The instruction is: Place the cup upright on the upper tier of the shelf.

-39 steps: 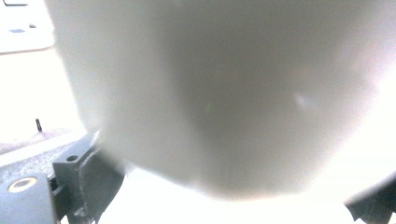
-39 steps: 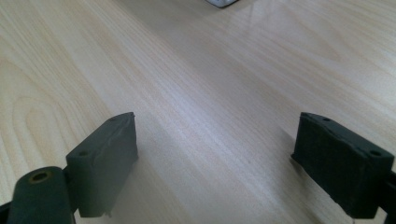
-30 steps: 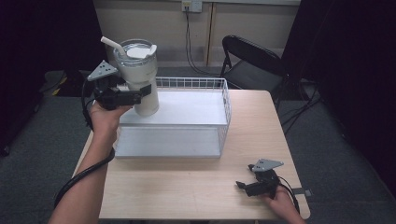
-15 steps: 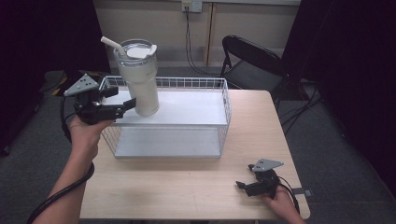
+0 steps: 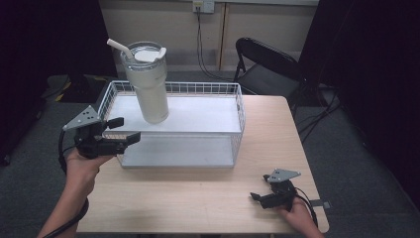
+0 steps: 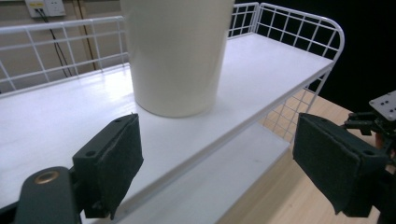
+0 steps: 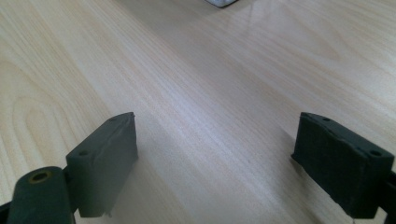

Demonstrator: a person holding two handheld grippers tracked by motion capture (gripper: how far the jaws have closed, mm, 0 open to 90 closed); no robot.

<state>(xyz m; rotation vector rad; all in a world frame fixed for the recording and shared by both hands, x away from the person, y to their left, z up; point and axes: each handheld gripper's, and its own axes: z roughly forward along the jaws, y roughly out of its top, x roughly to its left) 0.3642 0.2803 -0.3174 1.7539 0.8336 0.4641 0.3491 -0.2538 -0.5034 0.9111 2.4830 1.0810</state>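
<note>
Cream-white tall tumbler with a clear lid and a white straw (image 5: 146,79) now stands free on the top shelf of the white wire-sided two-tier rack (image 5: 237,106), near its back left corner. A second ago the left gripper (image 5: 128,130) was clamped on that tumbler; half a second ago it had let go and was pulling back. Now it sits off the rack's left front corner, jaws spread wide, nothing between them. In the left gripper view the tumbler's base (image 6: 176,60) is flat on the shelf, well clear of both pads (image 6: 122,163). Reads as placement done, arm retreating. Right gripper (image 5: 257,197) hasn't moved: rests on the pale wooden table (image 5: 198,198) at front right, jaws apart, empty. No brand, label or writing readable on tumbler, rack or grippers
</note>
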